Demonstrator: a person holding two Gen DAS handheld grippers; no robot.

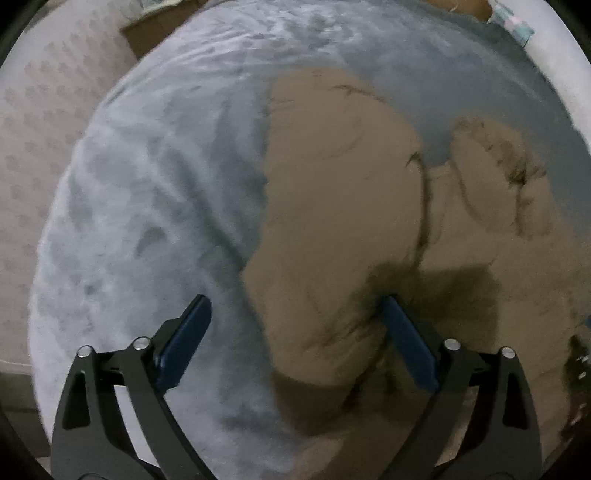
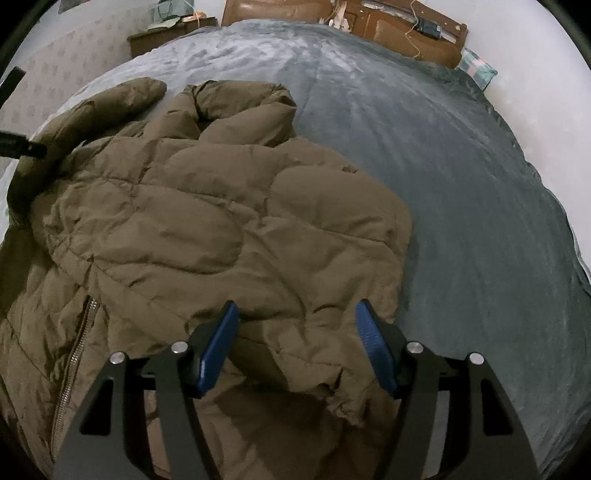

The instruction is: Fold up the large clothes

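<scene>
A brown quilted puffer jacket (image 2: 207, 229) lies spread on a grey bed cover (image 2: 443, 155), with a sleeve (image 2: 110, 99) stretched to the far left and a zipper (image 2: 74, 354) at the lower left. The jacket also shows blurred in the left wrist view (image 1: 340, 221), its left sleeve lying lengthwise under the gripper. My left gripper (image 1: 295, 306) is open above the sleeve's near edge, holding nothing. My right gripper (image 2: 297, 314) is open over the jacket's right side, holding nothing.
The bed cover (image 1: 147, 184) fills most of both views. A wooden headboard (image 2: 399, 26) stands at the far end, a wooden nightstand (image 2: 162, 33) at the far left, a patterned pillow (image 2: 476, 70) at the far right. Patterned wallpaper (image 1: 37, 110) lies left.
</scene>
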